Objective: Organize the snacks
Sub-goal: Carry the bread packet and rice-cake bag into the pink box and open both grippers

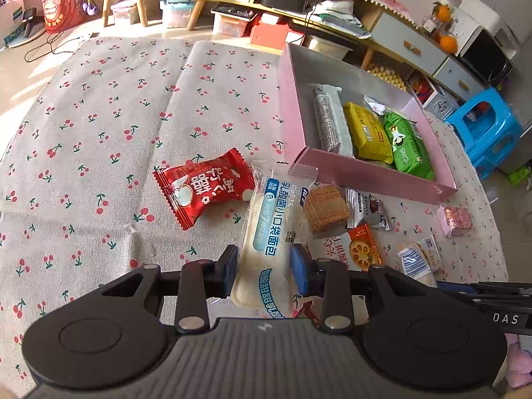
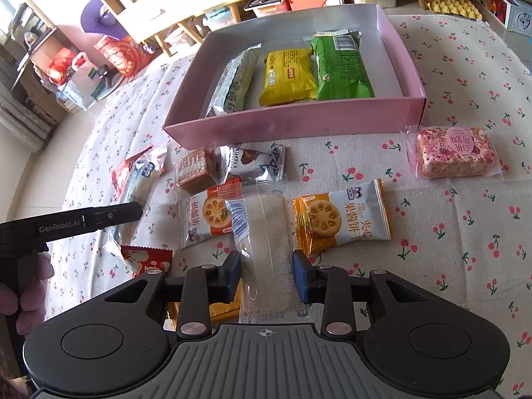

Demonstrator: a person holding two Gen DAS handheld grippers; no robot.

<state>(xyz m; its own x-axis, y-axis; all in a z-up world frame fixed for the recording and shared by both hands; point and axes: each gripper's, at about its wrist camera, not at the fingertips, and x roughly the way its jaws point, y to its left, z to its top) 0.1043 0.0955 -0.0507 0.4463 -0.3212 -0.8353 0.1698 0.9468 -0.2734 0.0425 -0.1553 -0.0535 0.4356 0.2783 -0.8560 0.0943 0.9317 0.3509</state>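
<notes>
Left wrist view shows our left claw (image 1: 264,266) clenched on a long white bread packet with blue lettering (image 1: 266,232), its pads pressing both sides of the wrapper. A red crinkled snack packet (image 1: 202,189) lies just beside it on the cherry-print tablecloth (image 1: 99,116) covering the table. Right wrist view shows our right claw (image 2: 266,271) clamped on a clear plastic packet holding a pale wafer (image 2: 266,232). This packet lies between two orange-and-white jam biscuit packets (image 2: 342,217), touching the one on its other side (image 2: 202,219). Toward the table's far edge stands a shallow pink cardboard box (image 2: 292,119), holding a grey-white bar (image 2: 232,83), a yellow packet (image 2: 287,76) and a green packet (image 2: 340,66) side by side. A pink-speckled nougat bar in clear wrap (image 2: 454,153) lies near the box's corner.
</notes>
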